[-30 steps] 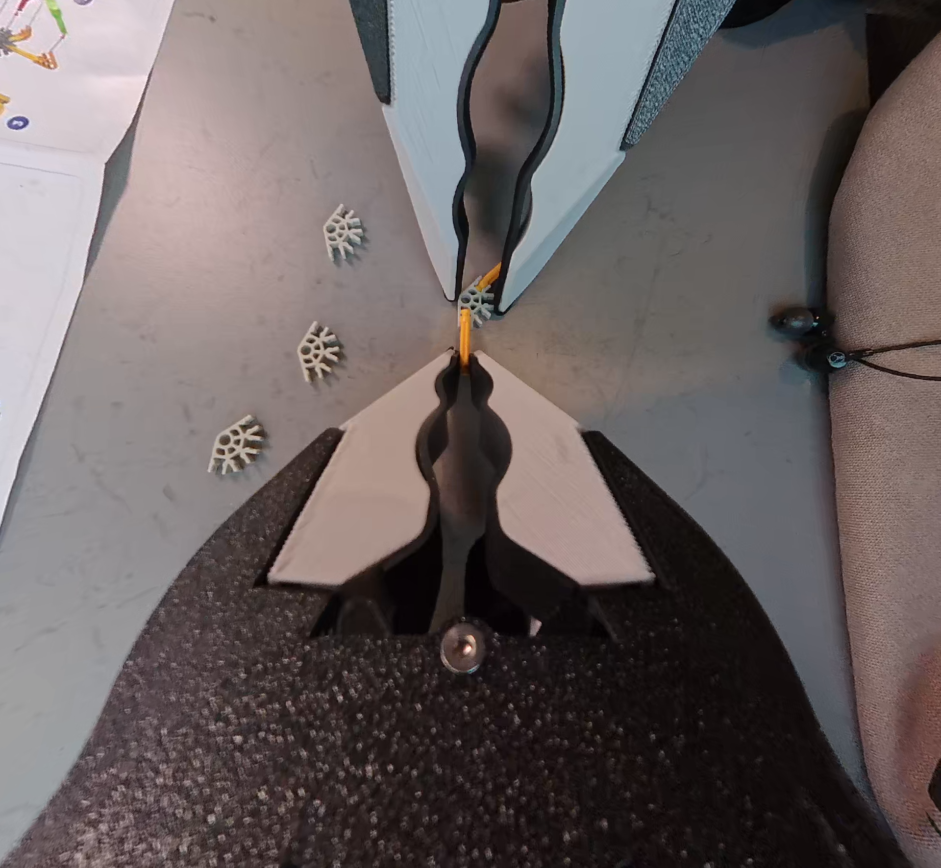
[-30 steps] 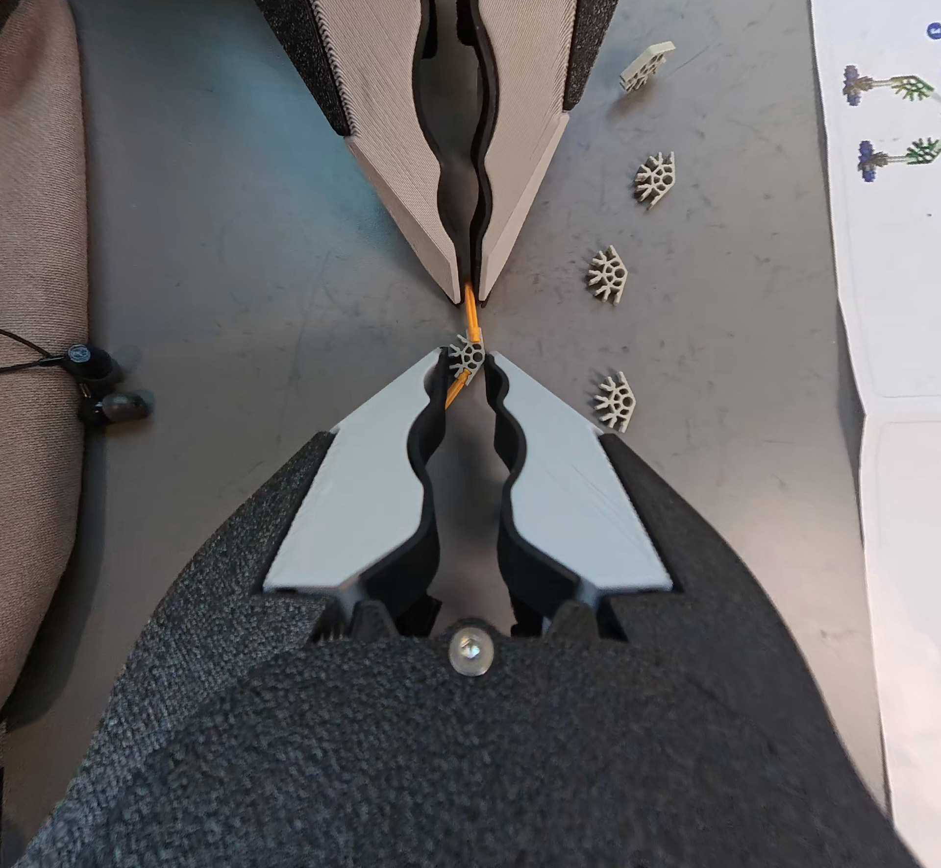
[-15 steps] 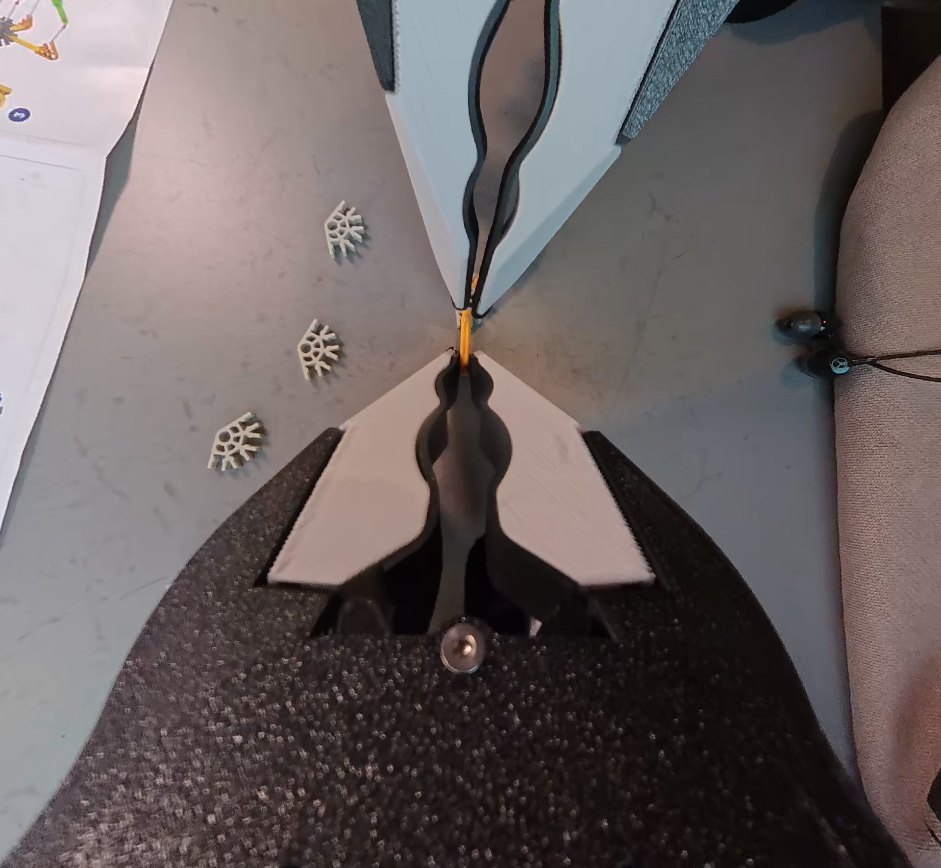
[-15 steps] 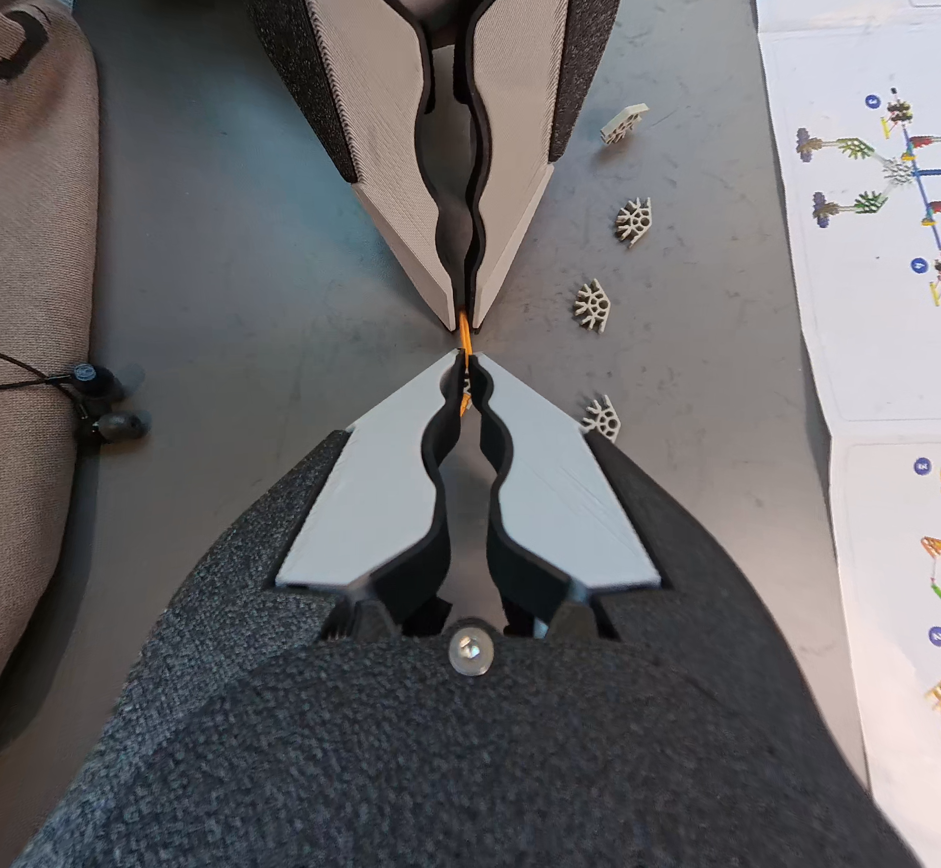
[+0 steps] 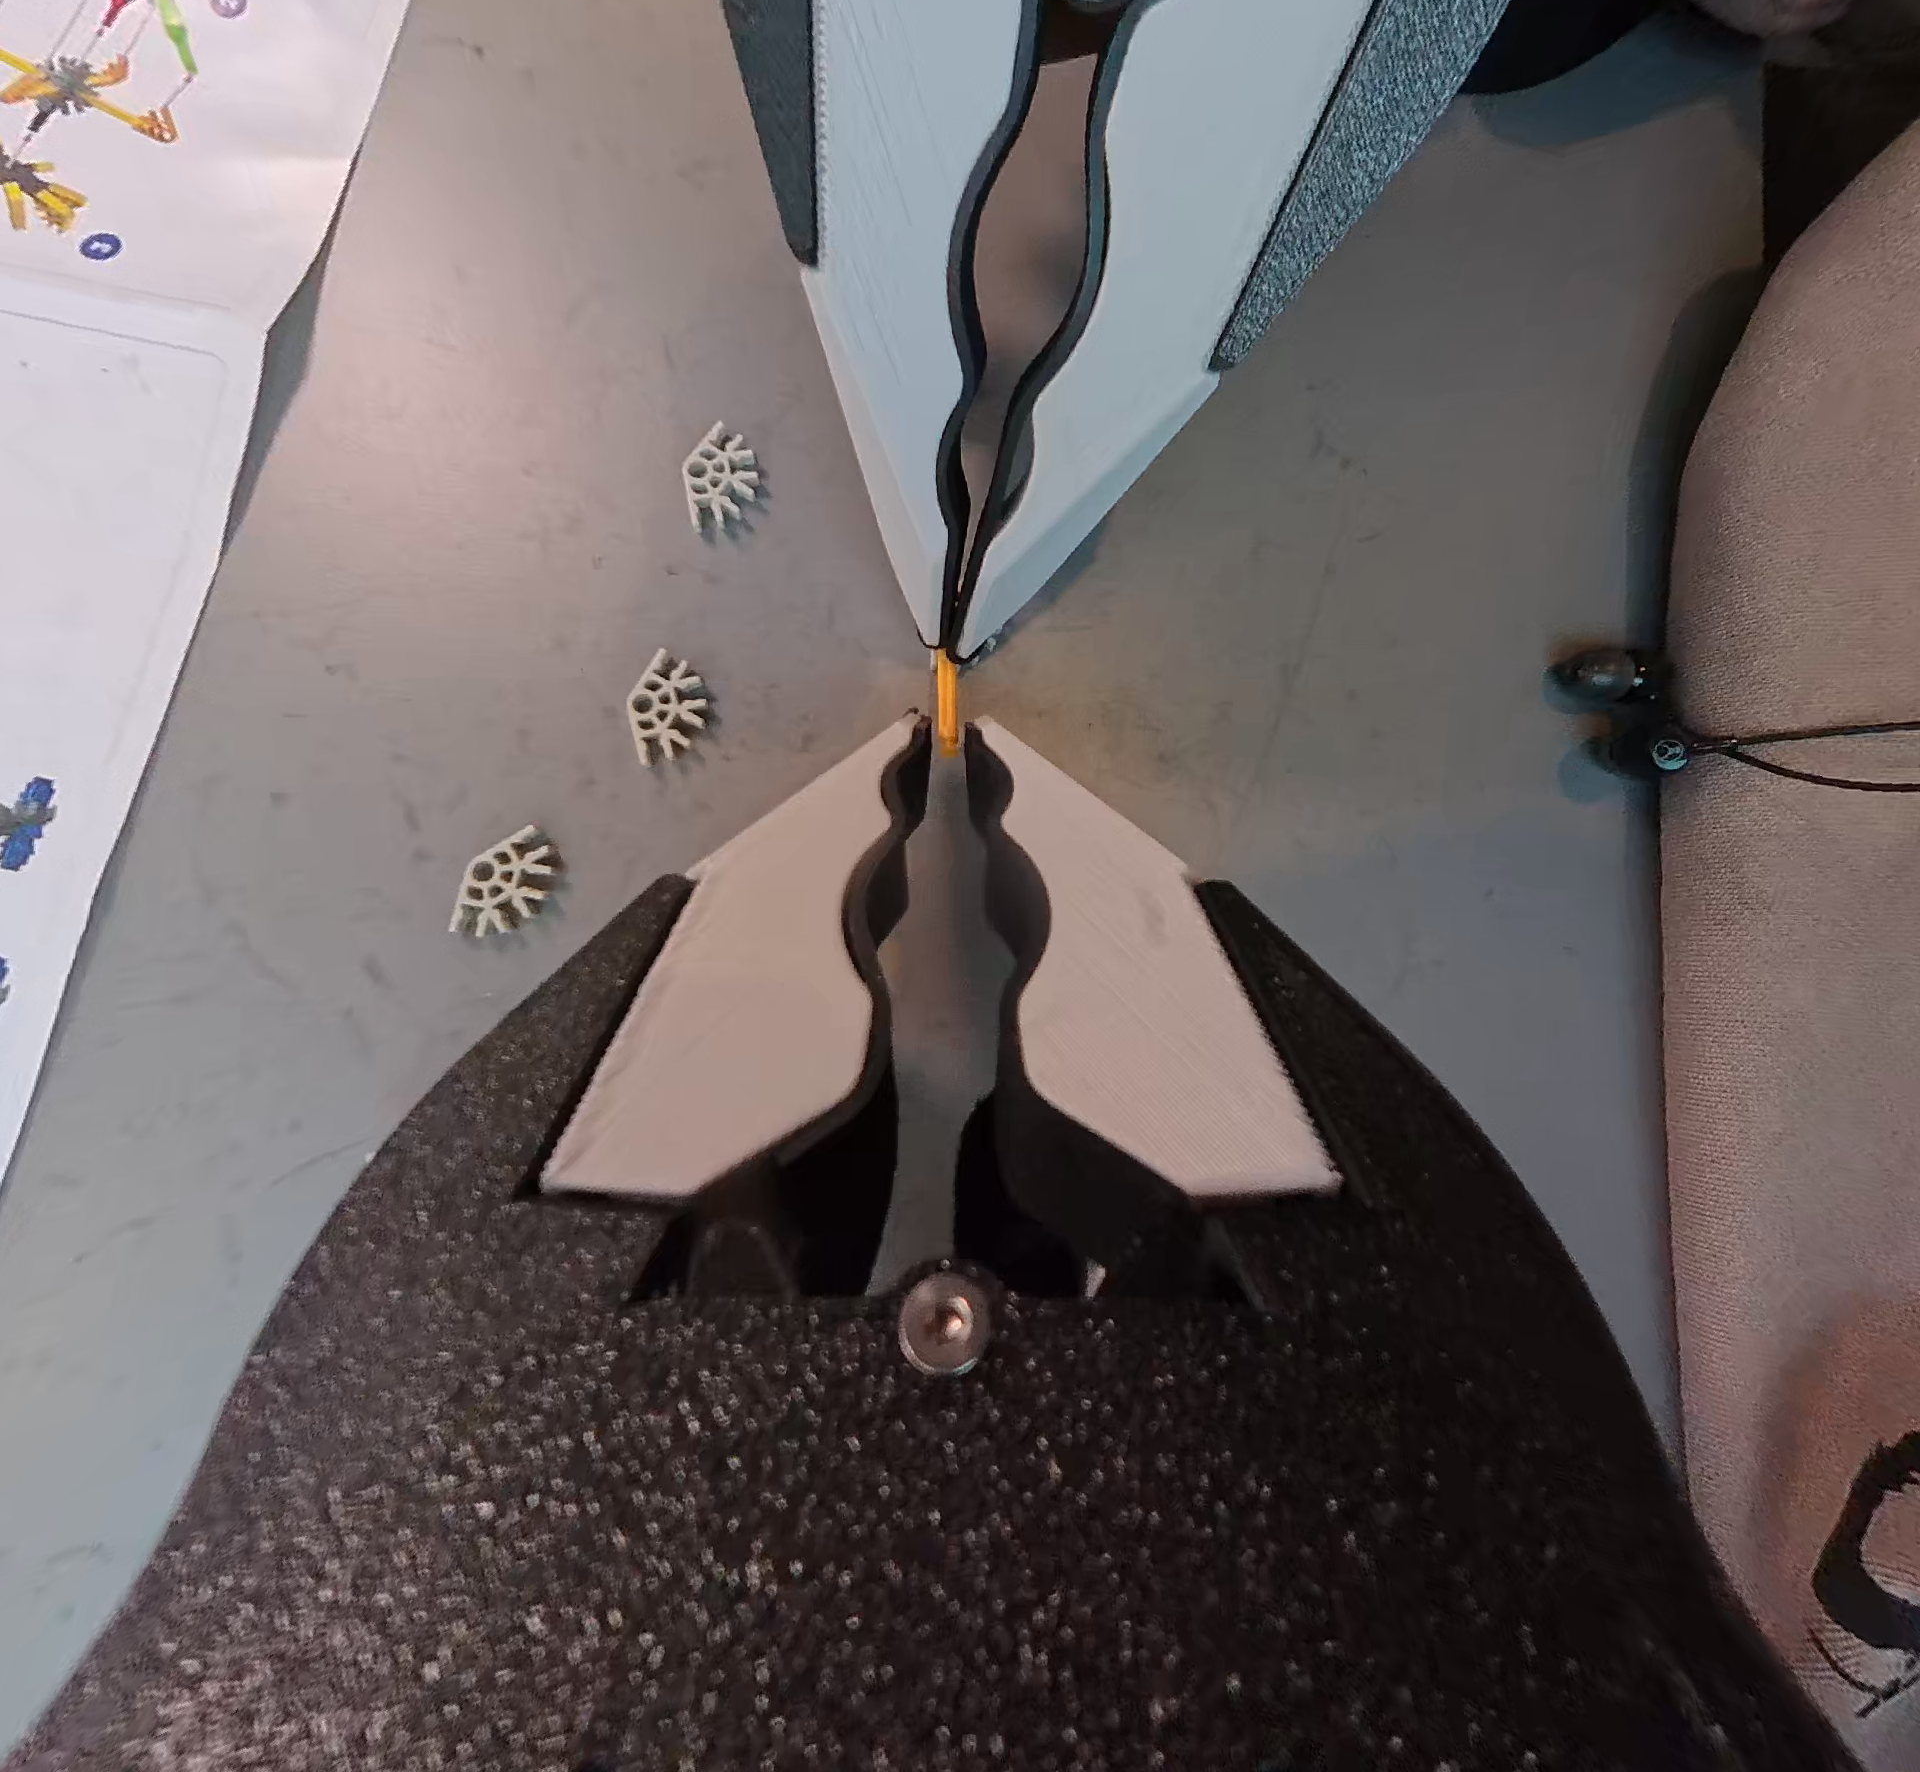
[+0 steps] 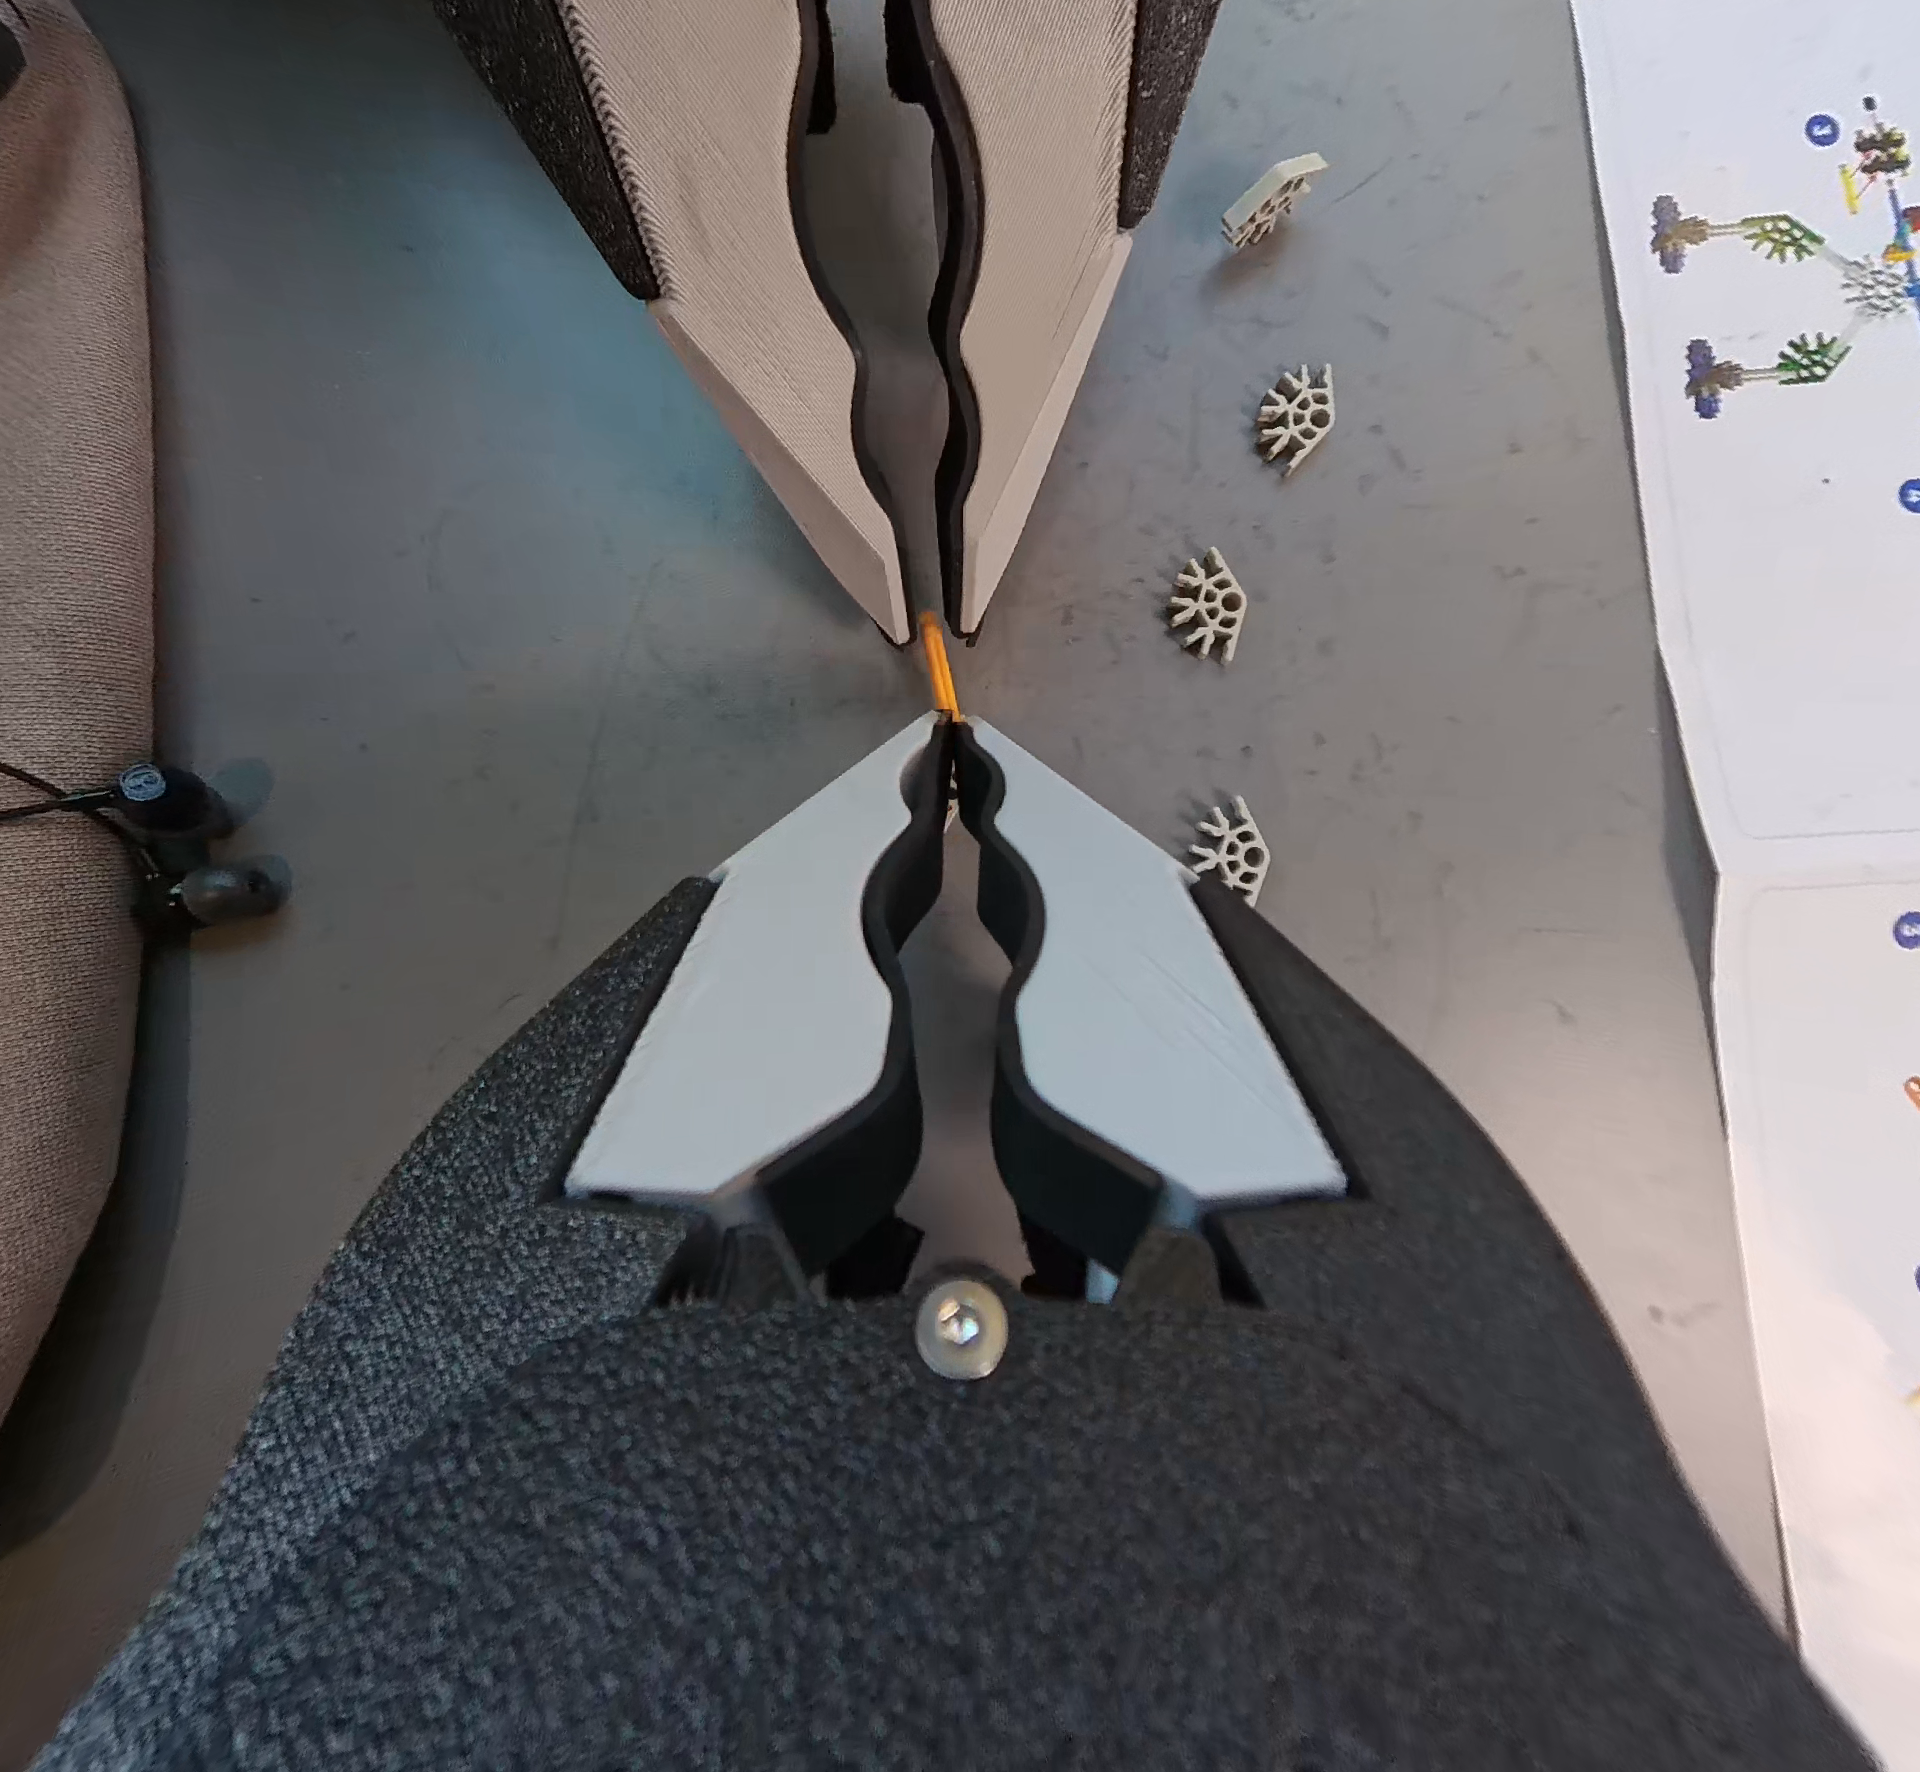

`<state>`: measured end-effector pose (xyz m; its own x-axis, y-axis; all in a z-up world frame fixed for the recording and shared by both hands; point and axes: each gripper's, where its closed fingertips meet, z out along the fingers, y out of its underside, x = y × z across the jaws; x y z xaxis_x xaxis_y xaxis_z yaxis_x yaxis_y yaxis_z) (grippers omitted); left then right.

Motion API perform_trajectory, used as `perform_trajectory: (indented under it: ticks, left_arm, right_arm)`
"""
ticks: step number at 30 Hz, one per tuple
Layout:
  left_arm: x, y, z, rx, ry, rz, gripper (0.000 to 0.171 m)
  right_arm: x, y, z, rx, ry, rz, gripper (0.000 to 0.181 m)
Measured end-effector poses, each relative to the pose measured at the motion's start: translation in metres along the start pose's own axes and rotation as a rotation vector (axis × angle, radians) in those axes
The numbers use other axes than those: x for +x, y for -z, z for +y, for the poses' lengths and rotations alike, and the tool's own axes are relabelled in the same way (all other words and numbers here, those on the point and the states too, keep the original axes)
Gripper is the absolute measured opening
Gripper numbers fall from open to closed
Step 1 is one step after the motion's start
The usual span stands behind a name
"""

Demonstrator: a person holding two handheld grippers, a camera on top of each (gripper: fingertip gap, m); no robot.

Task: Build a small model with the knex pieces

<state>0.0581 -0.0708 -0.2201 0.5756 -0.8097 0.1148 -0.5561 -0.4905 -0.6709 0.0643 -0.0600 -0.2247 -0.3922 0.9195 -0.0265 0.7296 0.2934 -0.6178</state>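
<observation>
On the grey tabletop [image 5: 436, 496], loose grey connectors [image 5: 665, 704] lie beside you; your left gripper [image 5: 943, 735] stands slightly parted around the yellow rod [image 5: 945, 696], the right gripper [image 6: 954, 735] clenched on its far end: keep both tips aligned

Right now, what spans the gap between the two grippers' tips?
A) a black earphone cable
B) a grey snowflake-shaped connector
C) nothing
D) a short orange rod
D: a short orange rod bridges the tips, with the right gripper shut on one end and the left gripper's fingers slightly parted around the other; the loose grey connectors lie off to the side on the table.
</observation>
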Motion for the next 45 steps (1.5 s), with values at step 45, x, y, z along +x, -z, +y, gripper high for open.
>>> perform_trajectory:
  ticks: [45]
  left_arm:
    - [0.003,-0.01,0.001,-0.035,0.057,-0.029,0.001]
  right_arm:
    - [-0.006,-0.002,0.0,-0.052,0.045,-0.028,0.0]
